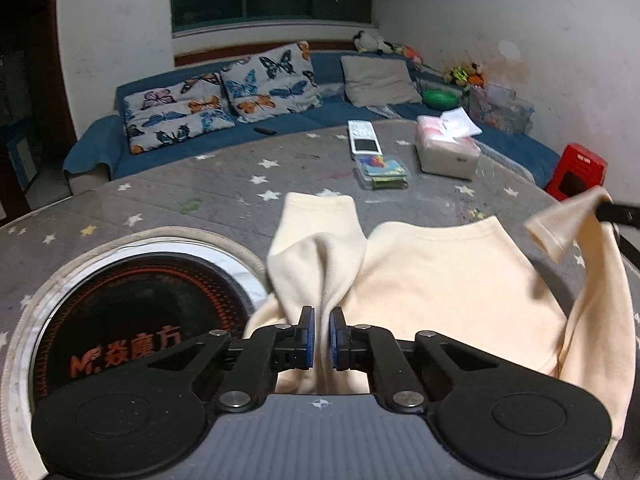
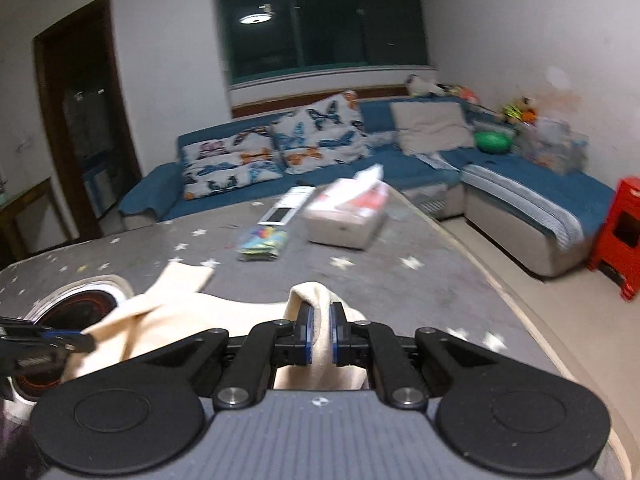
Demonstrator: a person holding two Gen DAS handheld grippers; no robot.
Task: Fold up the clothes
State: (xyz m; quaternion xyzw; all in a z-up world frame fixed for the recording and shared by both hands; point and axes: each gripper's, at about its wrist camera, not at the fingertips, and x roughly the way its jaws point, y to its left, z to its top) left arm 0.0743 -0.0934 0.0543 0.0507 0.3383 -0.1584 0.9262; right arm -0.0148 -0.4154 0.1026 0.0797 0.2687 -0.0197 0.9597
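Dim indoor light, fisheye bending, motion blur

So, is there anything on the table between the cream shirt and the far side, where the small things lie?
Nothing visible. The cream shirt is held by both grippers, and grey tablecloth lies bare up to the card pack and tissue box.

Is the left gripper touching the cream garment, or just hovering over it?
Touching. The left wrist view shows the left gripper shut on a fold of the cream garment, cloth pinched between its pads.

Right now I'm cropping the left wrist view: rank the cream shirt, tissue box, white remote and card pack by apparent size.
1. cream shirt, though nearest the camera
2. tissue box
3. white remote and card pack: look alike, unranked
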